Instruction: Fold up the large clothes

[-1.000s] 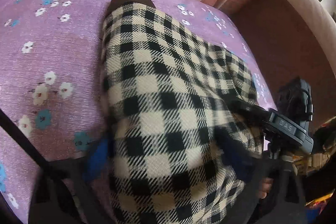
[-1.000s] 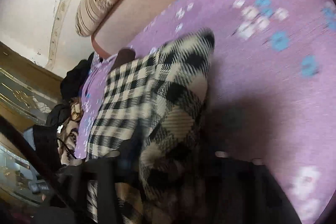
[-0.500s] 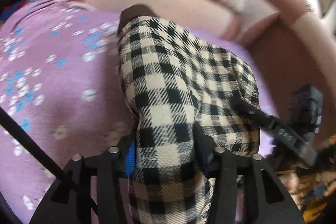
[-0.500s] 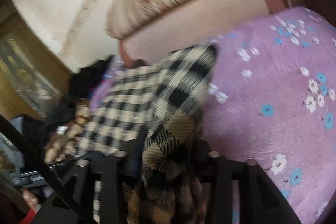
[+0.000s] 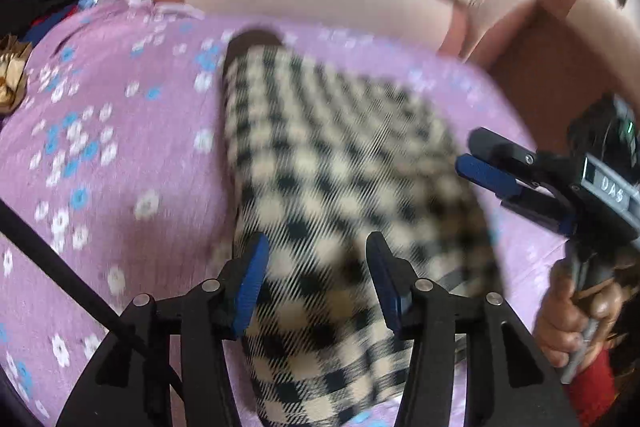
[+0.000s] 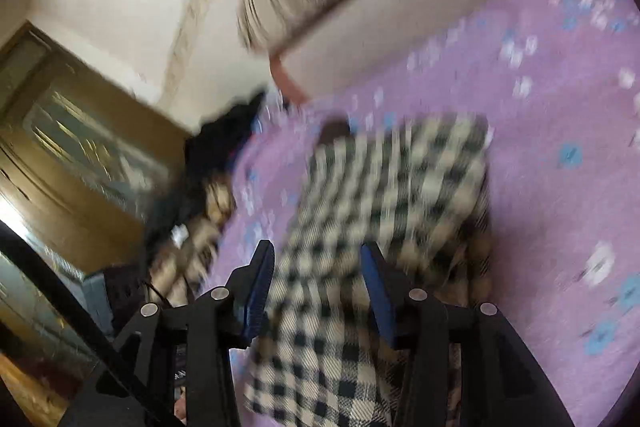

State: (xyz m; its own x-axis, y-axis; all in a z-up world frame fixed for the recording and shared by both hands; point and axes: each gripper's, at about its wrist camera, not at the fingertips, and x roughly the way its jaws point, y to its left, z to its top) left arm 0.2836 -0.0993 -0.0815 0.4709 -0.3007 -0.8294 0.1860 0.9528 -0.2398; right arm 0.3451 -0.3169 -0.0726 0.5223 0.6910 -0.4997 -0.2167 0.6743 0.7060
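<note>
Both the left gripper (image 5: 314,277) and right gripper (image 6: 318,281) stand half-wide over the checked garment (image 5: 340,163), gripping nothing.

Black-and-cream checked garment (image 5: 332,167), woolly weave, is laid folded into a long strip on the purple flowered bed cover (image 5: 120,155). A dark brown band (image 5: 252,41) is seen at its far end. Near end is blurred; edge detail cannot be told.

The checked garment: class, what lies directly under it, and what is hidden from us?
The checked garment lies on a purple flowered cover, which shows all around it. A dark brown part pokes out at its far end. Anything beneath the cloth itself is covered.
</note>
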